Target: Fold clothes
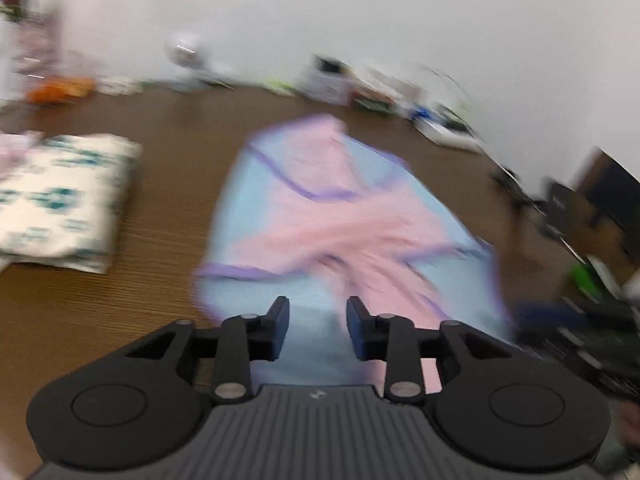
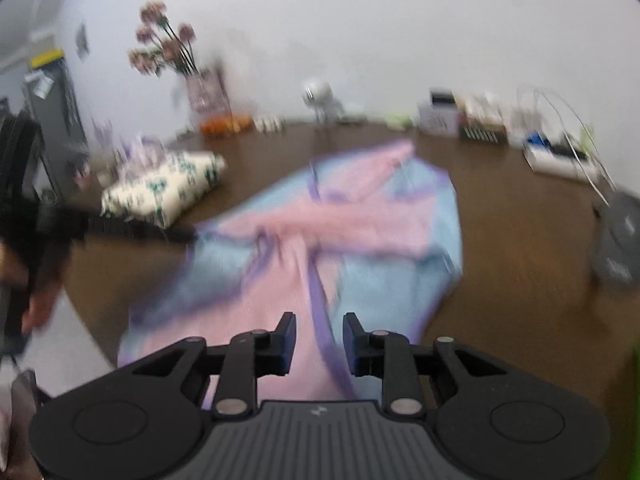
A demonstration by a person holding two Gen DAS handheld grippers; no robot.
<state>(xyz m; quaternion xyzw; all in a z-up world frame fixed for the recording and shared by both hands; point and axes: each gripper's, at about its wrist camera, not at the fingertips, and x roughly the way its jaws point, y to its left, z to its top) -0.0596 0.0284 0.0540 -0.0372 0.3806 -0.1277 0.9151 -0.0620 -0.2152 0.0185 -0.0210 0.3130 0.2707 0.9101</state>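
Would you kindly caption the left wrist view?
Open left hand-held gripper above pink-and-blue garment on wooden table, folded patterned cloth alongside.

Right gripper [image 2: 319, 338] jaws parted, empty, above pink-blue garment [image 2: 320, 232], wooden table [image 2: 520, 220]

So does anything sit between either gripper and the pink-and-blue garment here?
Nothing visible does. The left gripper and right gripper both hover open directly over the pink-and-blue garment; the folded patterned cloth lies off to the side on the table.

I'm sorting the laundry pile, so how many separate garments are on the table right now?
2. A pink and light blue garment with purple trim lies spread mid-table. A folded white cloth with teal print sits left of it. Blurred pale fabric beyond that may be more.
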